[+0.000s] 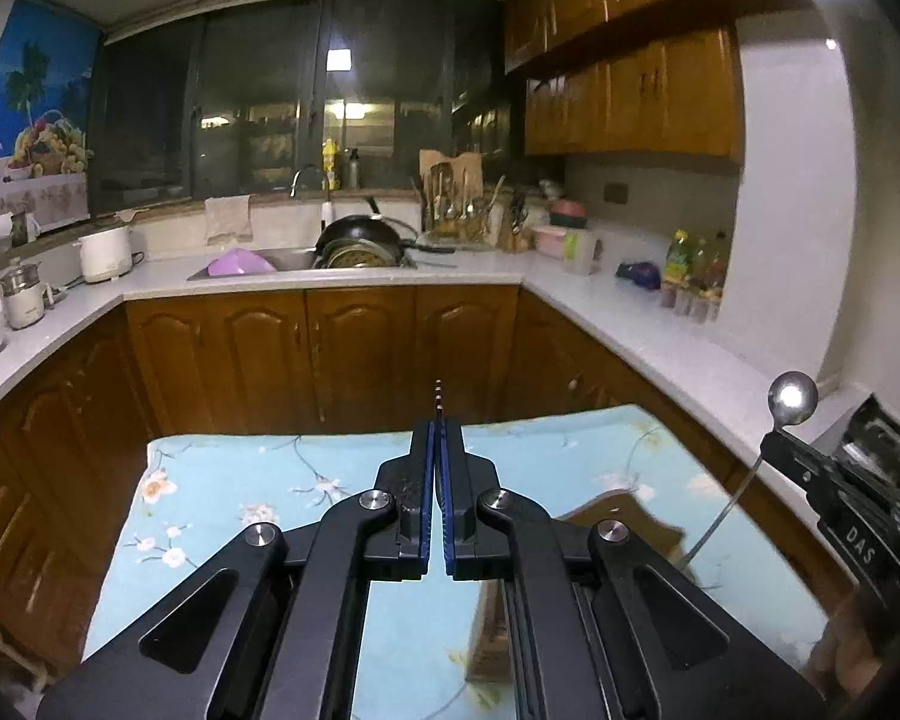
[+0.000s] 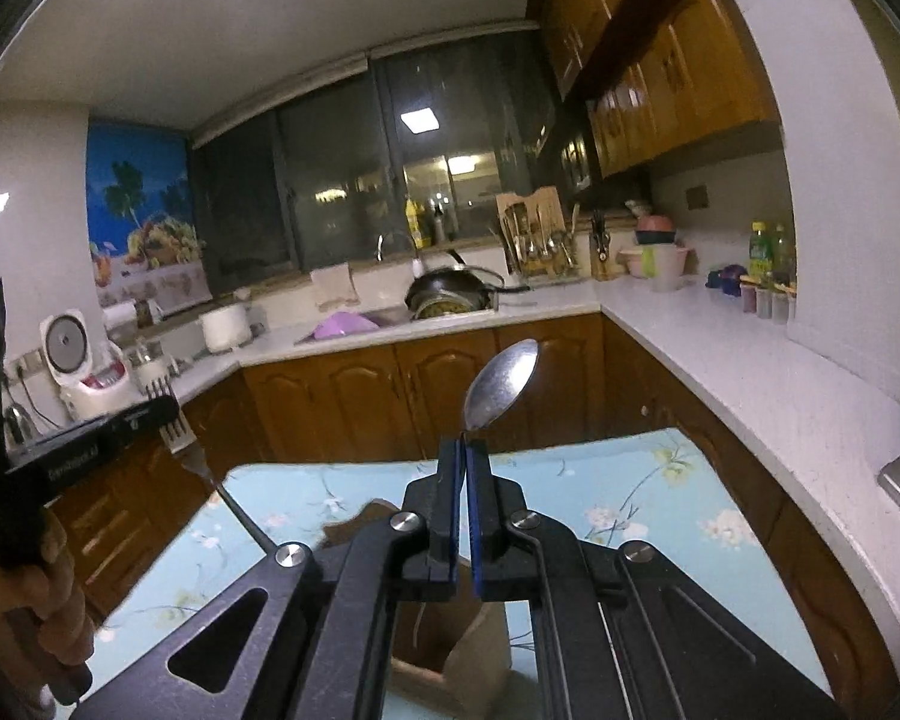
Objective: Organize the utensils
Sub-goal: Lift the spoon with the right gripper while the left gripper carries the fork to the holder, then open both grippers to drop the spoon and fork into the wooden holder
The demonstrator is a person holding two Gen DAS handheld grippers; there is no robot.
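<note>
My left gripper [image 1: 438, 429] is shut on a fork; only the thin edge of its head [image 1: 438, 399] shows above the fingertips. From the right wrist view the fork [image 2: 177, 426] sticks up out of the left gripper [image 2: 162, 411], its handle hanging down. My right gripper [image 2: 465, 447] is shut on a metal spoon [image 2: 501, 384], bowl up. The spoon [image 1: 792, 399] and right gripper [image 1: 774, 444] show at the right of the left wrist view. Both are held above a brown wooden utensil holder [image 2: 450, 666] on the table.
The table wears a light blue floral cloth [image 1: 258, 480]. White counters [image 1: 660, 336] run along three sides over brown cabinets. The sink [image 1: 282, 261] holds a purple bowl and a black wok. A utensil rack [image 1: 456, 210] stands by the window.
</note>
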